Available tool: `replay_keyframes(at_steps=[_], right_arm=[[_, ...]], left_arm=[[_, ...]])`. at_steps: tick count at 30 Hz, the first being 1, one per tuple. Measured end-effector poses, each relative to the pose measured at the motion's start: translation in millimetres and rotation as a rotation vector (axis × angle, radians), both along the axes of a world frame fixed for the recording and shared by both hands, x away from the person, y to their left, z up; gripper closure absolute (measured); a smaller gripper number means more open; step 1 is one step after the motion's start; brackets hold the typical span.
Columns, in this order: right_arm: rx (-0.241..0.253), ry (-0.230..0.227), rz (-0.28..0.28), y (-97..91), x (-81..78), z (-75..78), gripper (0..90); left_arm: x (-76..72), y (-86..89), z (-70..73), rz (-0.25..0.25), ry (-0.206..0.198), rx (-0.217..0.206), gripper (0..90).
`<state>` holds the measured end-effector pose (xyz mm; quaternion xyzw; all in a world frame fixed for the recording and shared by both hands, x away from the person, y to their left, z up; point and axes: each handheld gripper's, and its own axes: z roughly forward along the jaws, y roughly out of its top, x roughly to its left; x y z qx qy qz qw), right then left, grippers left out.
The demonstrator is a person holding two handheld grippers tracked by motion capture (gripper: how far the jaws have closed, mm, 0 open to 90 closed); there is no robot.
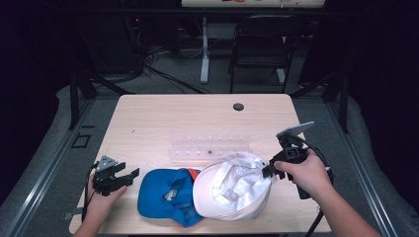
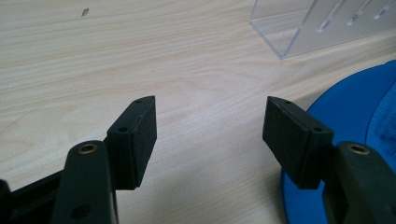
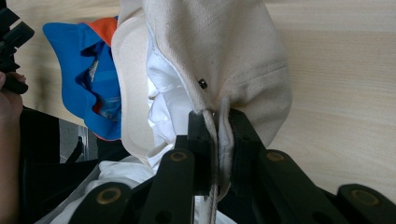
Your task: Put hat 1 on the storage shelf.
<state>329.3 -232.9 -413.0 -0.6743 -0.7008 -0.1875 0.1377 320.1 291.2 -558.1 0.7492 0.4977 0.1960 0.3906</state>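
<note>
1. Fabric first: the cream cap (image 3: pixel 219 51) is soft cotton, light, and floppy everywhere but the brim, so I judge it will sag and fold wherever I lift it. The stitched rim seam is the sensible hold, since it bunches into something the pads can bite.
2. My right gripper (image 3: pixel 217 140) is clamped on exactly that rim, jaws nearly together with the cloth edge pinched between them; in the high view the cap (image 1: pixel 232 185) sits at the near edge of the table (image 1: pixel 163 118), its white lining showing.
3. My left gripper (image 2: pixel 210 135) has its jaws wide apart, holding nothing, hovering just off the bare wood.
4. Just beside it lies the blue cap (image 1: pixel 165 192), overlapped by the cream one.
5. Farther back stands the clear acrylic rack (image 1: pixel 210 147), apart from both caps.
</note>
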Motion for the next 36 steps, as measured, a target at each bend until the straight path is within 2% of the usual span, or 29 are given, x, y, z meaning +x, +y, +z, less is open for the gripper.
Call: replay_keyframes(at_steps=[4,6,8,9,10,11,12,13,16,18,19,23,26,32,35,36], right_arm=[[0.021,-0.006,-0.017,4.0,0.9,5.6,81.4],[0.024,0.002,0.007,3.8,2.0,8.5,81.5],[0.049,-0.009,-0.018,7.2,1.8,10.1,81.5],[0.046,-0.001,0.003,6.5,2.3,11.9,81.5],[0.051,-0.004,-0.009,8.1,1.9,12.8,81.5],[0.059,-0.001,0.005,7.2,2.2,14.4,81.5],[0.064,-0.005,-0.013,8.9,1.8,15.7,81.5],[0.068,-0.001,0.003,7.7,1.9,17.4,81.5],[0.094,0.001,-0.003,8.4,1.3,21.6,81.6],[0.128,0.013,0.003,7.1,1.3,24.6,81.6],[0.16,0.01,-0.018,7.5,0.5,25.1,81.6],[0.255,0.028,-0.026,7.2,-1.3,28.0,81.6],[0.321,0.035,-0.013,8.7,-3.4,28.9,81.6],[0.482,0.021,0.019,17.5,-7.5,33.7,81.7],[0.538,0.001,0.025,22.3,-9.3,42.7,81.7],[0.551,-0.007,0.012,24.2,-9.9,46.7,81.7]], left_arm=[[-0.4,0.5,0.7,-0.003,0.005,-0.002,35.3],[-0.5,0.6,1.0,-0.004,0.01,-0.001,35.3],[-0.4,0.5,0.8,-0.004,0.01,-0.001,35.3],[-0.4,0.5,0.8,-0.004,0.011,0.0,35.3],[-0.3,0.5,0.8,-0.004,0.011,0.0,35.3],[-0.3,0.5,0.8,-0.004,0.011,0.0,35.3],[-0.3,0.5,0.8,-0.005,0.011,0.0,35.3],[-0.4,0.5,0.8,-0.005,0.011,-0.001,35.3],[-0.4,0.3,0.8,-0.009,0.011,-0.006,36.6],[-0.4,0.1,0.5,-0.011,0.006,-0.01,36.9],[-0.5,0.2,0.9,-0.012,0.01,-0.008,37.6],[-0.5,0.3,0.8,-0.01,0.013,-0.01,38.3],[-0.3,0.5,0.9,-0.011,0.013,-0.011,38.3],[-0.3,0.3,0.6,-0.012,0.013,-0.012,38.9],[-0.3,0.5,0.6,-0.013,0.015,-0.015,39.2],[-0.2,0.6,0.6,-0.013,0.015,-0.016,39.2]])
